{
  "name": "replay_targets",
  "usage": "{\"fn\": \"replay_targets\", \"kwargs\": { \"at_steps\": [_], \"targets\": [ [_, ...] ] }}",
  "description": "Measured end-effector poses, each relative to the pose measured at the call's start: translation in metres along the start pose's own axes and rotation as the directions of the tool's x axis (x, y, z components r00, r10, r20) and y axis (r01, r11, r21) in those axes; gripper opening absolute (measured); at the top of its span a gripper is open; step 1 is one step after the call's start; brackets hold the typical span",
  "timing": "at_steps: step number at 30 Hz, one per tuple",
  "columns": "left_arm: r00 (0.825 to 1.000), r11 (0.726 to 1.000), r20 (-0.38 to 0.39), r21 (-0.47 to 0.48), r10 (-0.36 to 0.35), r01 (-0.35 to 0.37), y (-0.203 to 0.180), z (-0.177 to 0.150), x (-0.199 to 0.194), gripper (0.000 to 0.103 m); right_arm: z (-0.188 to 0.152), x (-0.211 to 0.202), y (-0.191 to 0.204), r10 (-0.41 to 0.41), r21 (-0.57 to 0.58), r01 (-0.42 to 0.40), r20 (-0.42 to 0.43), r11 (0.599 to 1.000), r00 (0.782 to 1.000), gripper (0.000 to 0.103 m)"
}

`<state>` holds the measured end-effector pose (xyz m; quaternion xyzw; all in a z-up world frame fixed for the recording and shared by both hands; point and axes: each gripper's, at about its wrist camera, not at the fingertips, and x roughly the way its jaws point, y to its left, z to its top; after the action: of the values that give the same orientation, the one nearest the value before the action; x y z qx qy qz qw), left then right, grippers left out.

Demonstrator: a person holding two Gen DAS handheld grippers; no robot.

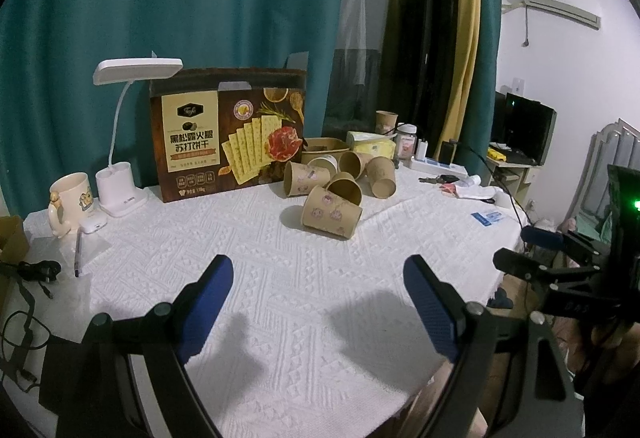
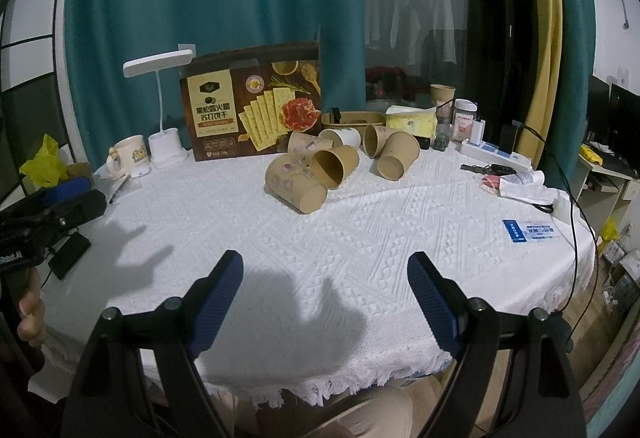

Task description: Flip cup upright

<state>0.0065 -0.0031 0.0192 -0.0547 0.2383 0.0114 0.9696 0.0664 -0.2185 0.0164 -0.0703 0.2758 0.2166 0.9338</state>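
Note:
Several brown paper cups lie tipped on their sides in a pile (image 1: 340, 177) (image 2: 340, 161) at the far middle of the white tablecloth. The nearest cup (image 1: 331, 215) (image 2: 296, 186) lies on its side with its base facing me. My left gripper (image 1: 318, 270) hovers open over the near cloth, well short of the pile, nothing between its blue pads. My right gripper (image 2: 325, 266) is also open and empty, over the near edge of the table. Each gripper shows at the edge of the other's view: the right gripper (image 1: 516, 250), the left gripper (image 2: 72, 193).
A cracker box (image 1: 230, 133) (image 2: 256, 101) stands behind the cups, with a white desk lamp (image 1: 120, 141) (image 2: 164, 105) and a mug (image 1: 70, 201) (image 2: 128, 153) to its left. Tissue box (image 2: 412, 119), jar, power strip (image 2: 496, 155), keys and a blue card (image 2: 528, 230) lie right. Cables and a pen (image 1: 78, 254) lie left.

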Motion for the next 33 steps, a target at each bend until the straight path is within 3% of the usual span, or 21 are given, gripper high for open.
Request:
{"fn": "replay_targets", "kwargs": {
  "at_steps": [8, 14, 17, 21, 27, 31, 33],
  "targets": [
    [0.989, 0.999, -0.142, 0.004, -0.048, 0.049, 0.0, -0.009, 0.048, 0.087, -0.007, 0.03, -0.021, 0.002, 0.062, 0.001, -0.049, 0.998, 0.999, 0.082],
    [0.975, 0.997, -0.213, -0.063, -0.06, 0.048, 0.005, -0.005, 0.095, 0.087, -0.008, 0.063, -0.049, -0.008, 0.128, 0.02, -0.093, 0.992, 0.996, 0.082],
    [0.96, 0.993, -0.266, -0.096, -0.087, 0.064, 0.007, -0.004, 0.121, 0.087, -0.006, 0.08, -0.064, -0.028, 0.143, 0.044, -0.113, 0.989, 0.993, 0.082],
    [0.928, 0.978, -0.338, -0.184, -0.16, 0.102, 0.011, 0.001, 0.164, 0.087, 0.0, 0.105, -0.084, -0.046, 0.183, 0.072, -0.142, 0.981, 0.989, 0.082],
    [0.929, 0.987, -0.352, -0.147, -0.111, 0.062, -0.006, 0.018, 0.204, 0.087, 0.012, 0.138, -0.118, -0.042, 0.25, 0.081, -0.159, 0.965, 0.986, 0.082],
    [0.925, 0.983, -0.365, -0.18, -0.102, 0.038, -0.01, 0.029, 0.234, 0.087, 0.024, 0.15, -0.13, -0.042, 0.253, 0.077, -0.141, 0.964, 0.989, 0.082],
    [0.932, 0.98, -0.357, -0.2, -0.068, -0.005, -0.007, 0.035, 0.249, 0.087, 0.029, 0.154, -0.135, -0.037, 0.255, 0.07, -0.133, 0.964, 0.99, 0.082]
  ]
}}
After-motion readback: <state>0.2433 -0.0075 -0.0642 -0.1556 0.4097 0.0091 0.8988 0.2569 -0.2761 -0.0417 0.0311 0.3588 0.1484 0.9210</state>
